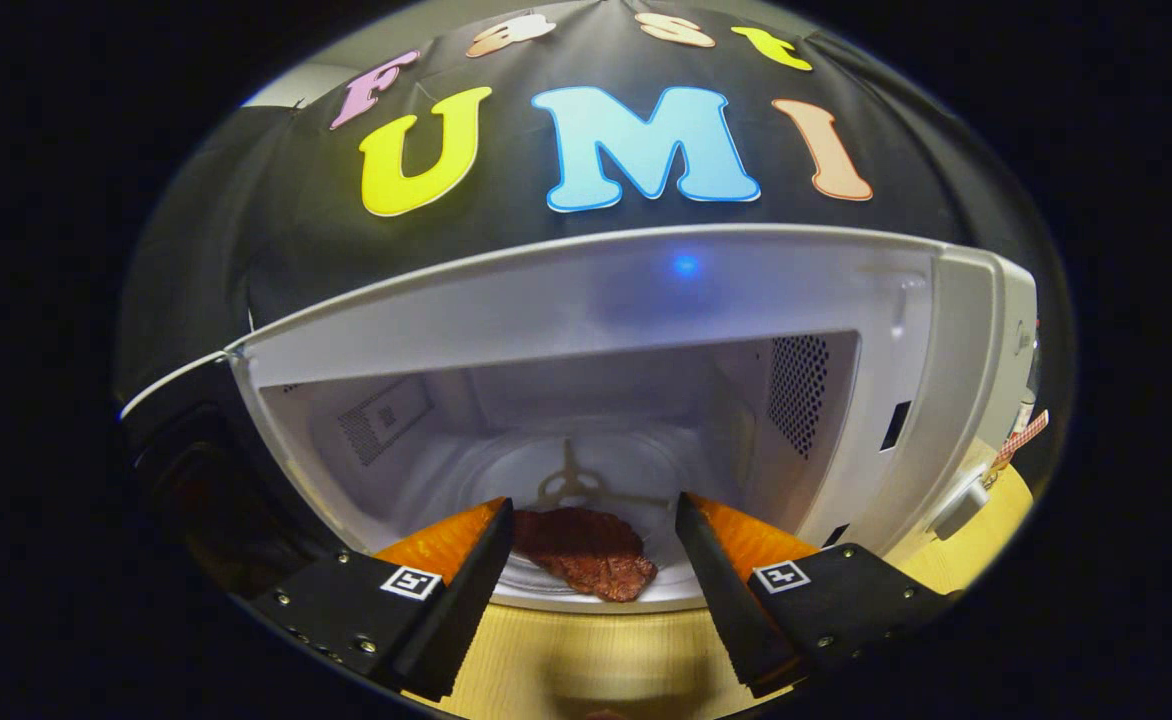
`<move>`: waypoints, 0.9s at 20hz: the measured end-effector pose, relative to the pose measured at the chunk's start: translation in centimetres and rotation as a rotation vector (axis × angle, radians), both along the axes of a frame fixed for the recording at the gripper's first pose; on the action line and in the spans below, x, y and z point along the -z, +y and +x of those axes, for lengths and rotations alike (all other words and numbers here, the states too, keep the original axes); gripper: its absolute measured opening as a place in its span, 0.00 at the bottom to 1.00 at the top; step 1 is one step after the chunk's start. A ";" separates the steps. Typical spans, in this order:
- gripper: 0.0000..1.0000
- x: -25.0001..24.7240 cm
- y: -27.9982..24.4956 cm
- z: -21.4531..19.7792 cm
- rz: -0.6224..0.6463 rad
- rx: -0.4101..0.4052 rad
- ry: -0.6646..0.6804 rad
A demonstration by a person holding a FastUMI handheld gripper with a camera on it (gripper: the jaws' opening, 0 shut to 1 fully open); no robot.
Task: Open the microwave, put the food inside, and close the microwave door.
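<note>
I see the microwave [646, 330] standing open on the wooden surface [586, 655], its dark door [196, 470] swung out past my left finger. My gripper [594, 520] has its fingers [466, 575] spread wide, gripping nothing. The food [586, 550], a brown meat slab, lies between and just ahead of the fingertips on the front edge of the glass turntable [586, 470], touching neither finger.

Dim booth, brighter inside the microwave [646, 330] with a blue glare spot; fisheye bends edges, foreground blurred.
</note>
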State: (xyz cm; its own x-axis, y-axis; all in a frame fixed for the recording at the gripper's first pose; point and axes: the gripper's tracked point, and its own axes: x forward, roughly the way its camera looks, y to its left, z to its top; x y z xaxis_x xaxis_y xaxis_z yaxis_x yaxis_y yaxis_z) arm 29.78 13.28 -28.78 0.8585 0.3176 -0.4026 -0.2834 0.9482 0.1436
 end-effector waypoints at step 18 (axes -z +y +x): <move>0.98 -17.0 3.5 -19.4 0.070 -0.143 -0.221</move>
